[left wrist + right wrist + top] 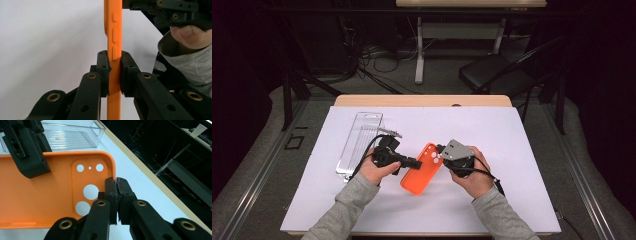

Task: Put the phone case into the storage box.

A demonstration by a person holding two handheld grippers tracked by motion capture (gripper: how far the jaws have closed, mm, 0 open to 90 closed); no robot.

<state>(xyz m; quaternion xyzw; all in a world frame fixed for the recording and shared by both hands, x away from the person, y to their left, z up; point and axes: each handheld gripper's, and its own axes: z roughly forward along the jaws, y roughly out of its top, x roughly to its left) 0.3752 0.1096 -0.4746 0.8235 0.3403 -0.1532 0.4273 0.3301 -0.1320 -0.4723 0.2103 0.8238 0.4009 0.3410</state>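
Above the near middle of the white table (512,150), the orange phone case (422,170) is hanging between two hand-held grippers. The left gripper (115,72) is clamping narrowly on the case's long side edge, its jaws pressing just below the side buttons. The right gripper (116,195) is pinching the thin wall at the camera-cutout end, its jaws nearly together. Farther back on the left, a clear plastic tray (359,140) is lying on the table.
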